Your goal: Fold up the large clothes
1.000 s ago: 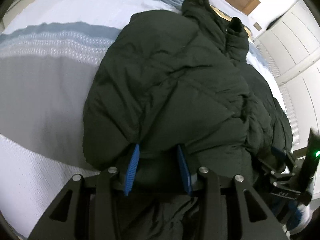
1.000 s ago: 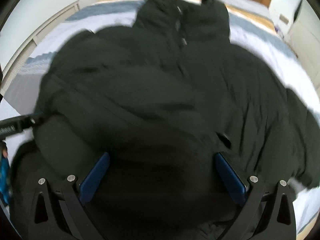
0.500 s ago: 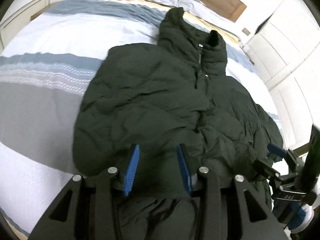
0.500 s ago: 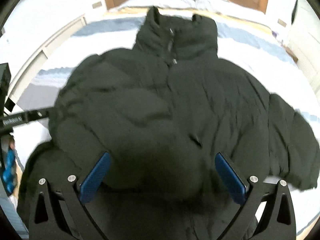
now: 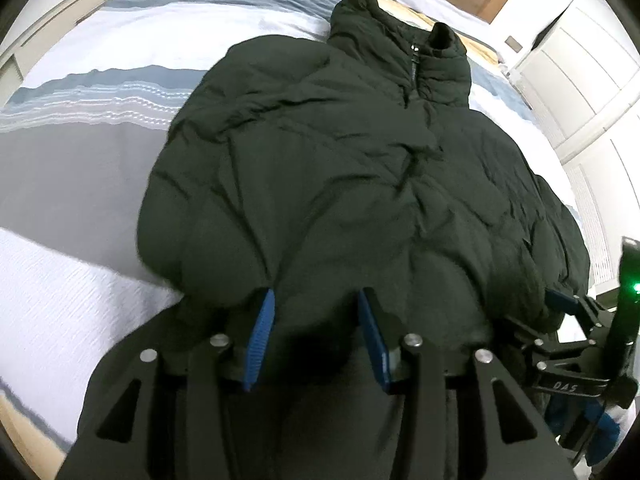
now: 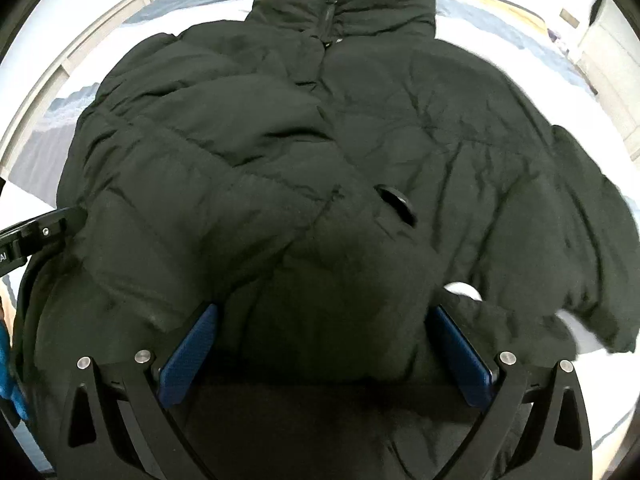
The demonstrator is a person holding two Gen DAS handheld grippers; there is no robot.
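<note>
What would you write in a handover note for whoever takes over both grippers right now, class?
Left gripper: jaws have just been opening; jacket hem between them, apparently released.
Right gripper: open, straddling the hem.
Jacket: zipped, front up on the bed.
Done: one sleeve looks folded across the front.
Left: other sleeve, spread out; then the body.

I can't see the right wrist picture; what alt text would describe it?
A dark green puffer jacket lies spread front-up on a striped bed, collar farthest away. The right claw has its blue pads either side of the jacket's bulging hem.
</note>
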